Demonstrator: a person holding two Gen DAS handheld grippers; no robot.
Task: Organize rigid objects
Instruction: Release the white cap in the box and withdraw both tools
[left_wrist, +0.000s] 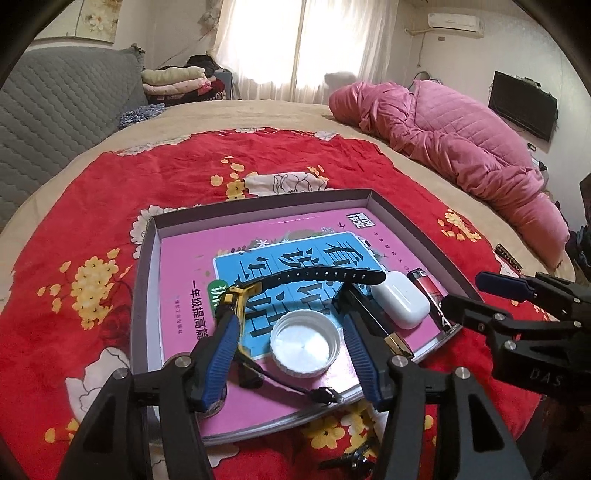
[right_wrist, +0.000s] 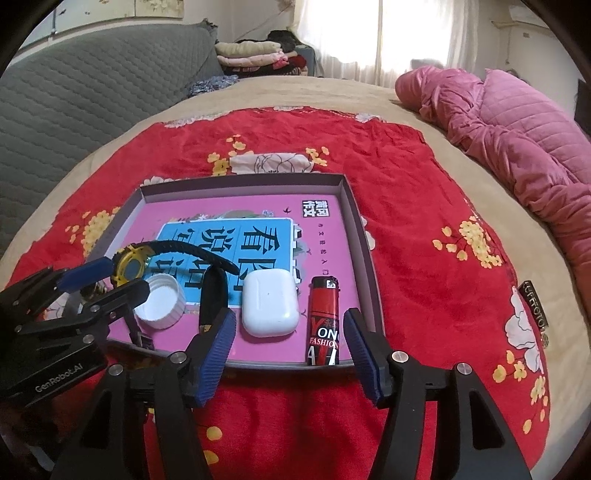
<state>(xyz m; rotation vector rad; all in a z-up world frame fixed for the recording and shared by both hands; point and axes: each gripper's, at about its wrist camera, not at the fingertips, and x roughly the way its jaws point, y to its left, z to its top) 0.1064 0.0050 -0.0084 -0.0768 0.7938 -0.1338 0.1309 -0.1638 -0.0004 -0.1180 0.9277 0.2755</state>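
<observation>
A shallow grey box (left_wrist: 258, 201) (right_wrist: 236, 184) lies on the red floral cloth with a pink book (left_wrist: 184, 258) (right_wrist: 207, 214) inside. On the book rest a white bottle cap (left_wrist: 305, 345) (right_wrist: 159, 302), a black and yellow watch (left_wrist: 314, 277) (right_wrist: 129, 264), a white earbud case (left_wrist: 400, 304) (right_wrist: 269, 302) and a red lighter (left_wrist: 428, 284) (right_wrist: 324, 321). My left gripper (left_wrist: 288, 306) is open, its fingers either side of the cap. My right gripper (right_wrist: 290, 325) is open over the box's near edge, straddling the earbud case and lighter; it also shows at the left wrist view's right (left_wrist: 465, 291).
A pink quilt (left_wrist: 461, 136) (right_wrist: 517, 122) lies on the bed at the right. A grey headboard (left_wrist: 55, 110) and folded clothes (left_wrist: 177, 81) are at the back left. A small black clip (left_wrist: 354, 458) lies on the cloth near the box. A dark label strip (right_wrist: 533, 304) lies at the right.
</observation>
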